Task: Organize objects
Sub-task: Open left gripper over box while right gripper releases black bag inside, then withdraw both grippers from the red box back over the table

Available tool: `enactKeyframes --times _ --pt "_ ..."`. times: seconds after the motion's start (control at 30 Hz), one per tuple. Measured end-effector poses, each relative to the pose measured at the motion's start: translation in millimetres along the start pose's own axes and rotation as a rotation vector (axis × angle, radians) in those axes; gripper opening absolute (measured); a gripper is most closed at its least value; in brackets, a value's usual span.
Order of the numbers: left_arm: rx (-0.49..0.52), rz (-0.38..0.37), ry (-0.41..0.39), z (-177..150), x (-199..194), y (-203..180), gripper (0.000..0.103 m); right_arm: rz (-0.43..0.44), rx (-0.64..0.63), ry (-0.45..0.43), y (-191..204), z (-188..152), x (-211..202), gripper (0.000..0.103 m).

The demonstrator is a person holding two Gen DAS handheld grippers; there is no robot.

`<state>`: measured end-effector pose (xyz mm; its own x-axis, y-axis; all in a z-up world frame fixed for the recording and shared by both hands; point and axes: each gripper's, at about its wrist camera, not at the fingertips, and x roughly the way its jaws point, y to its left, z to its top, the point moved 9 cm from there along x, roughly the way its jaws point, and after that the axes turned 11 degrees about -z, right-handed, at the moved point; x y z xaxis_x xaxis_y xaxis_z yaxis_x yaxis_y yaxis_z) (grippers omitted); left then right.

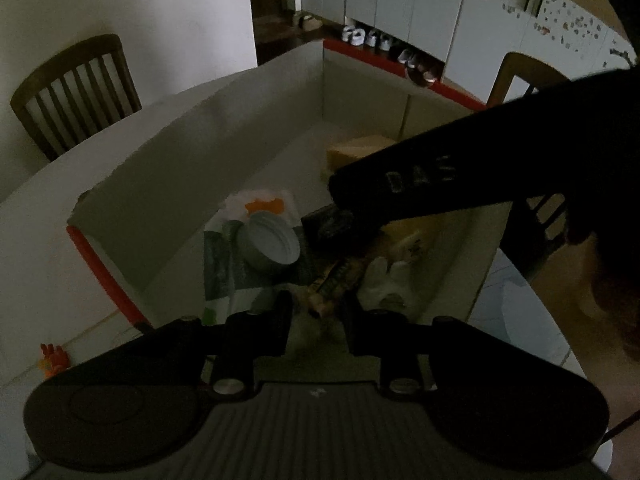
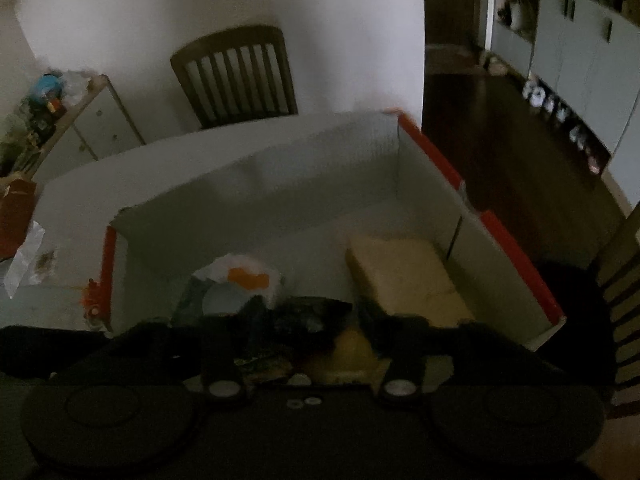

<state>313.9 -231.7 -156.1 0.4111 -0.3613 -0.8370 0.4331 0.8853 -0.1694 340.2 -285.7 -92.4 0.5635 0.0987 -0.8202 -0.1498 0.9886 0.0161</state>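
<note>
A white cardboard box (image 1: 192,152) with red rims stands open on the table. In it lie a round tin (image 1: 272,244), a packet with an orange patch (image 1: 264,206), a tan block (image 1: 360,148), a white crumpled thing (image 1: 384,276) and a striped brown item (image 1: 334,284). My left gripper (image 1: 318,320) hangs open over the box's near end, with the striped item's tip in the gap, touching neither finger. My right gripper (image 1: 344,208) reaches in from the right, its tip against a black object (image 1: 322,220). In the right wrist view, right gripper (image 2: 316,332) is dark and blurred around that black object (image 2: 312,316).
Wooden chairs stand behind the table (image 1: 76,84) and at its right (image 1: 520,76). A small red-orange toy (image 1: 52,360) sits on the table left of the box. A cluttered side cabinet (image 2: 80,120) is at far left. Shoes line the cupboards (image 1: 372,38).
</note>
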Motion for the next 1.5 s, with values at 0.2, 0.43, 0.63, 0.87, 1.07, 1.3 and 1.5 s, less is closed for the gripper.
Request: enactKeyframes --times 0.2,0.43,0.63,0.87,1.07,1.3,1.5 --pt "-0.019 -0.013 -0.04 3 -16 1 0.025 0.001 -0.006 -0.04 -2 1 -23 0.068" --pt "-0.034 -0.037 -0.113 0 -45 -3 0.067 0.02 -0.021 -0.068 1 -3 -50 0.071" --pt "-0.025 -0.055 -0.172 -6 -74 -8 0.067 0.04 -0.044 -0.09 10 -10 -74 0.073" --pt "-0.029 -0.08 -0.229 -17 -106 -4 0.072 0.062 -0.084 -0.124 27 -19 -102 0.085" --pt "-0.03 -0.087 -0.268 -31 -136 15 0.078 0.055 -0.11 -0.167 49 -25 -124 0.097" --pt "-0.058 -0.089 -0.3 -54 -171 56 0.082 0.047 -0.12 -0.16 86 -37 -132 0.102" --pt "-0.099 -0.084 -0.311 -76 -196 103 0.084 0.046 -0.12 -0.143 123 -44 -130 0.102"
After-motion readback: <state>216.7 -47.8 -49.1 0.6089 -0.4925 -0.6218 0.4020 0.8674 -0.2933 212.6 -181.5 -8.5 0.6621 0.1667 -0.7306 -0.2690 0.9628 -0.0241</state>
